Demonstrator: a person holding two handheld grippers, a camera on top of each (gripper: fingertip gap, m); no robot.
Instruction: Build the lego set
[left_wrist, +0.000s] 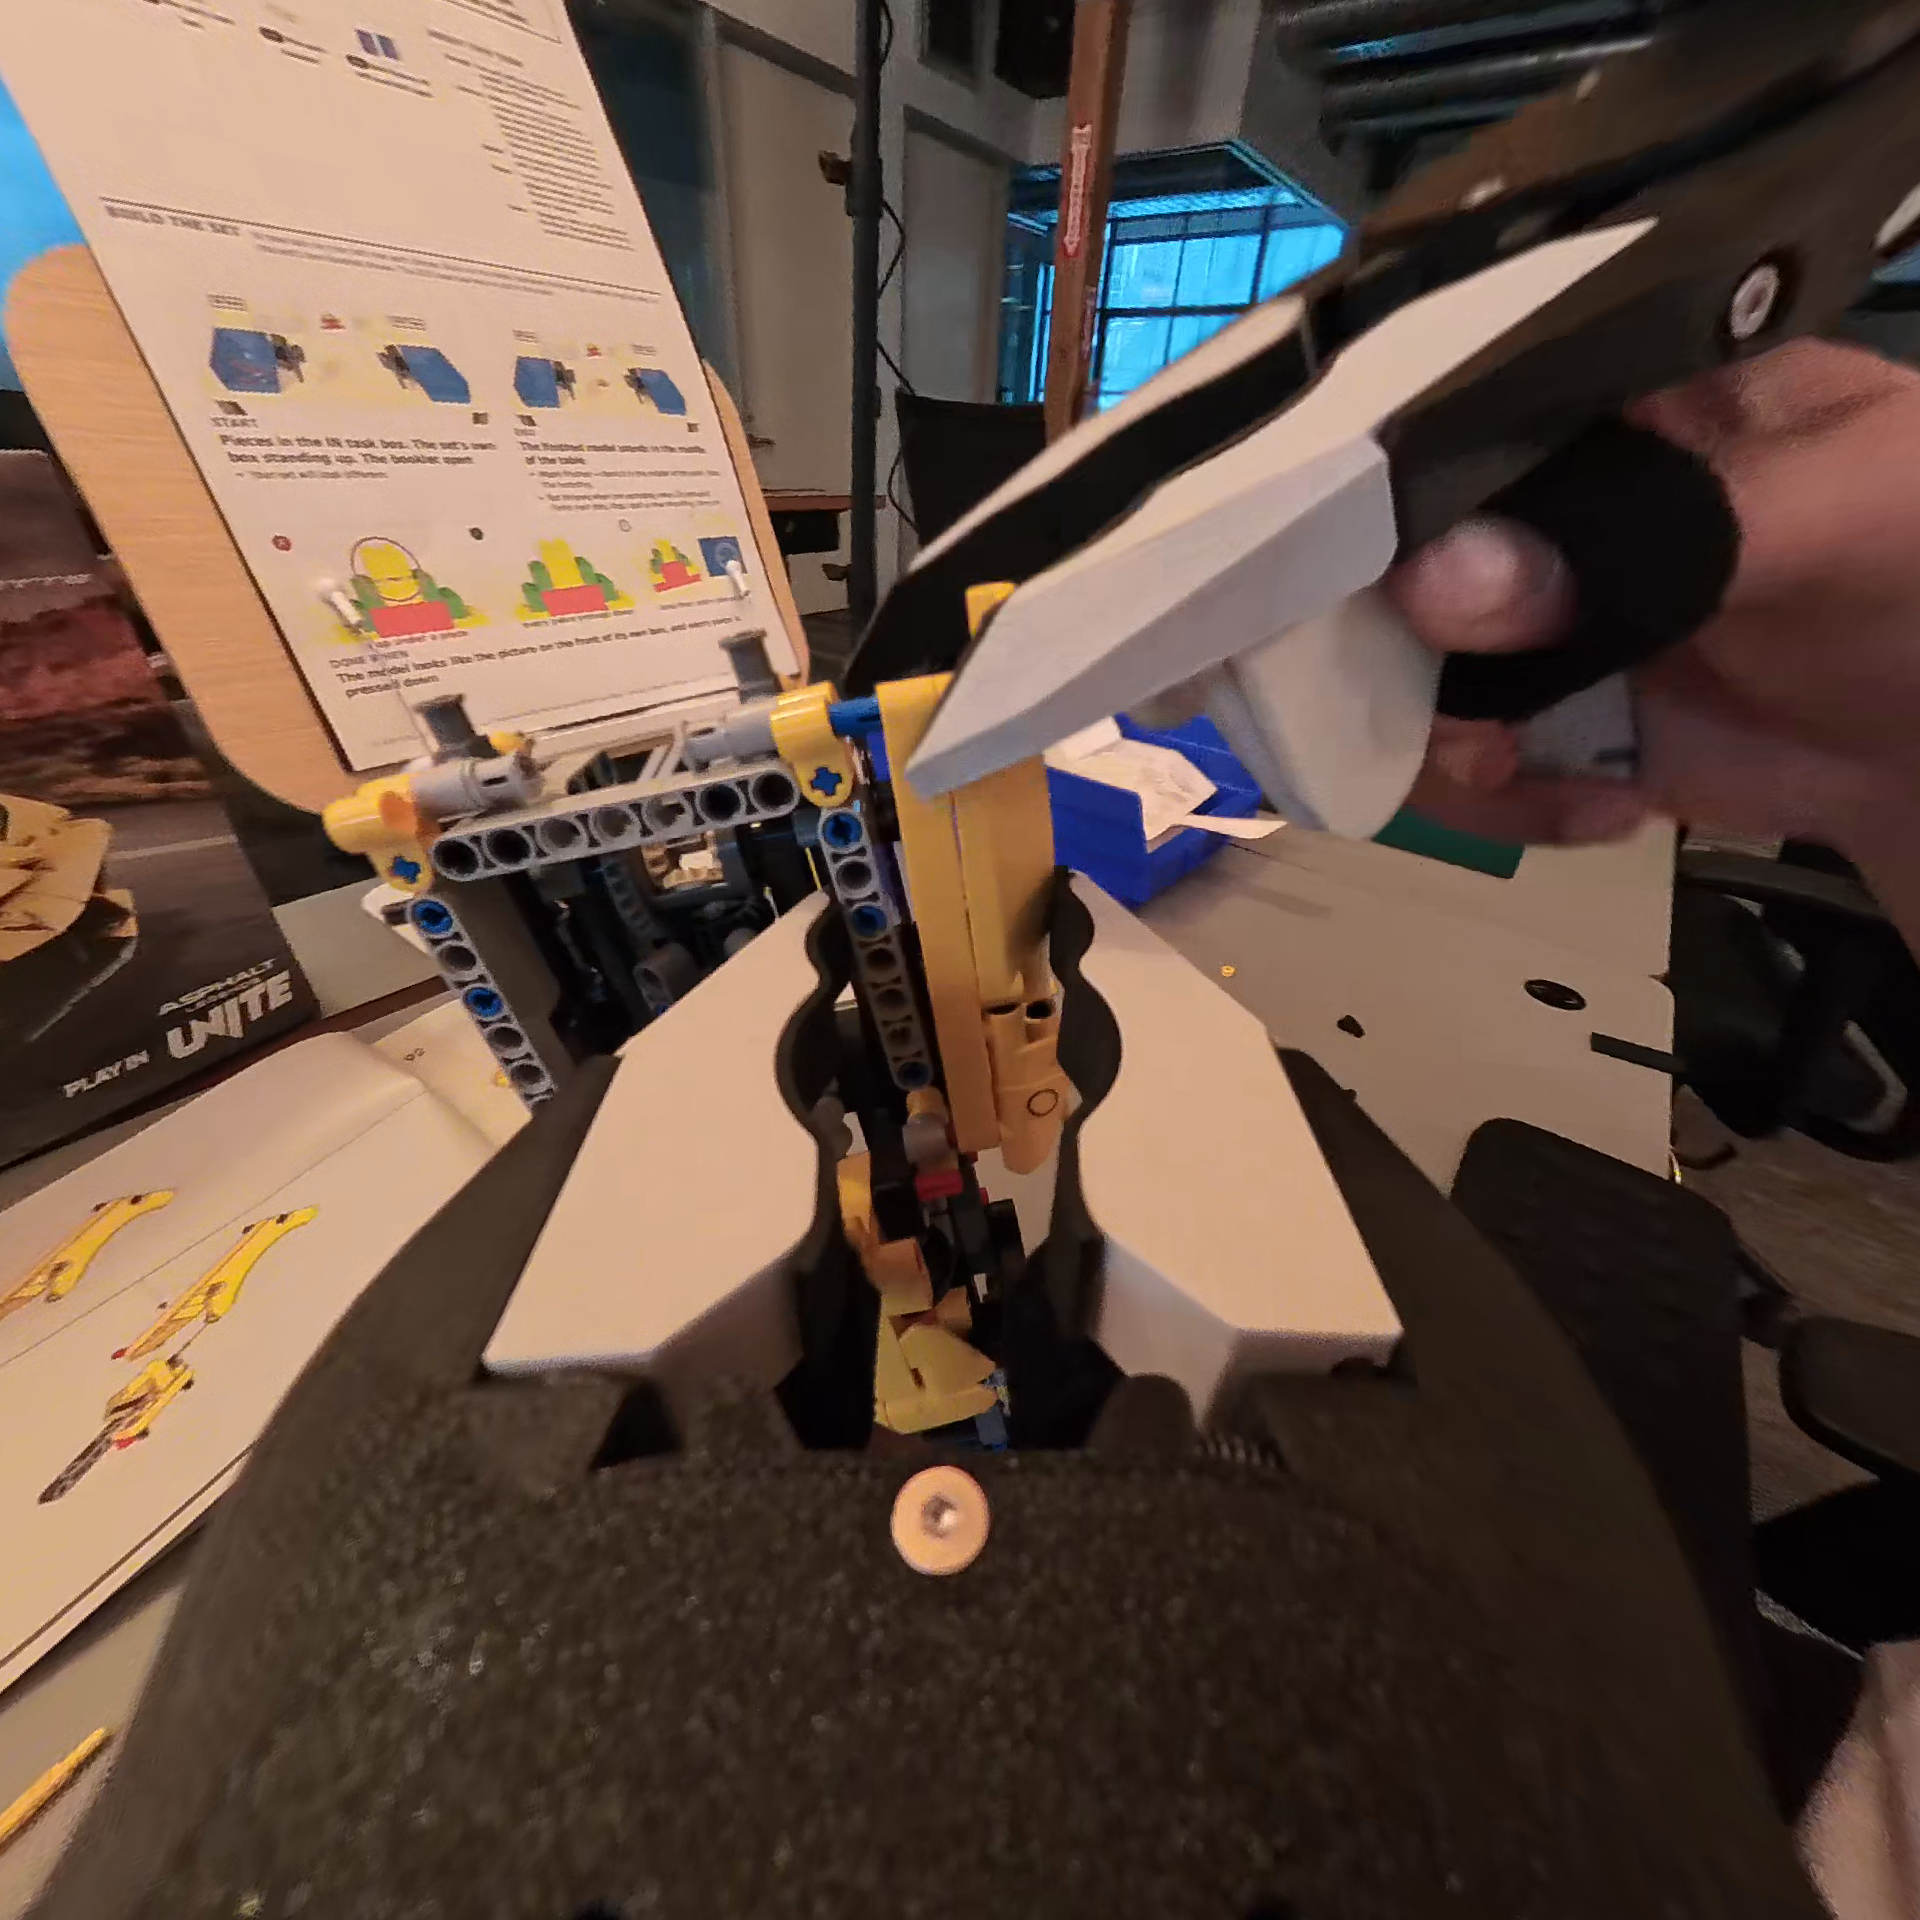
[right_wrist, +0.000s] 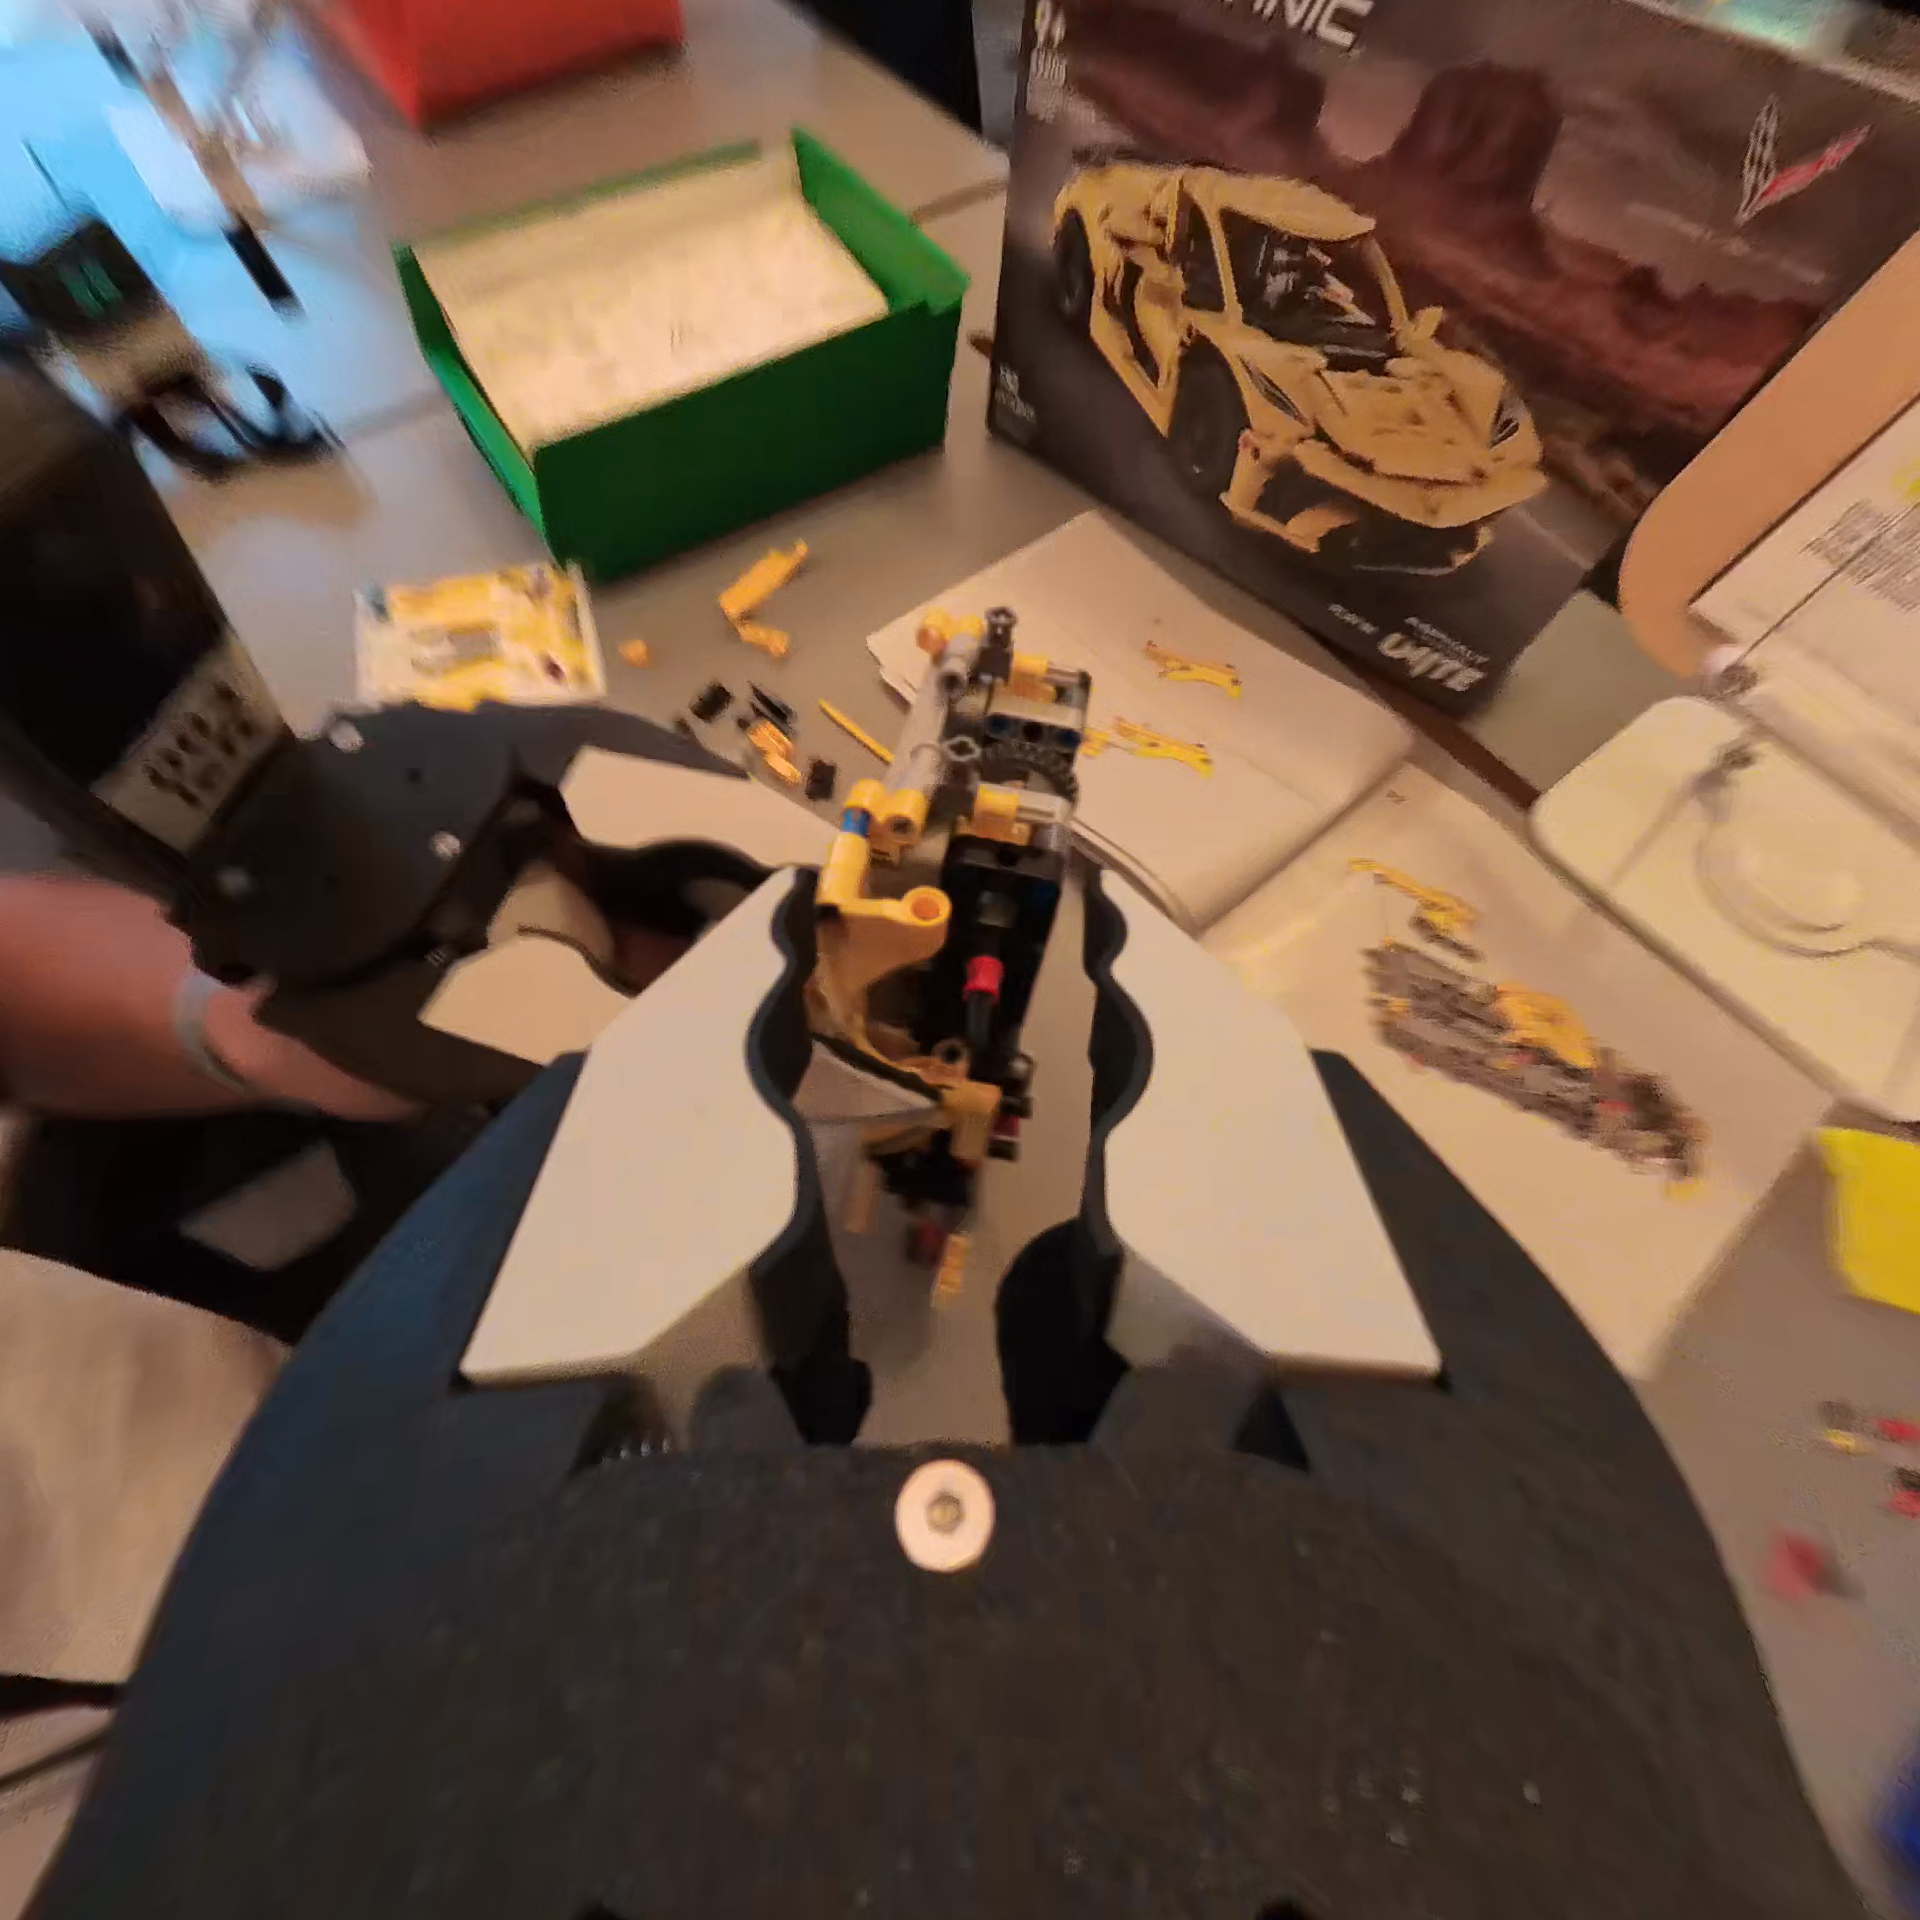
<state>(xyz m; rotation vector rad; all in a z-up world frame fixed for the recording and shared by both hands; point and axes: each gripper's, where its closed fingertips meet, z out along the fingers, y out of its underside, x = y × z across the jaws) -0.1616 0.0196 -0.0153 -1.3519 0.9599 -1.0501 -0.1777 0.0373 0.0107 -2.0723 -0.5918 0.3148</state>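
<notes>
Right wrist view: 2 hand-held grippers (right_wrist: 940, 914) clamp 1 lego model (right_wrist: 935, 935).

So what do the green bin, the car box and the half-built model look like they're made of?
Green bin: looks like hard plastic, smooth and slightly glossy, with thick, even walls.
Car box: printed cardboard by the look of its flat, sharp-edged panels and photo print with a soft sheen.
Half-built model: moulded plastic pieces, glossy yellow, grey and black beams with round pin holes.
</notes>
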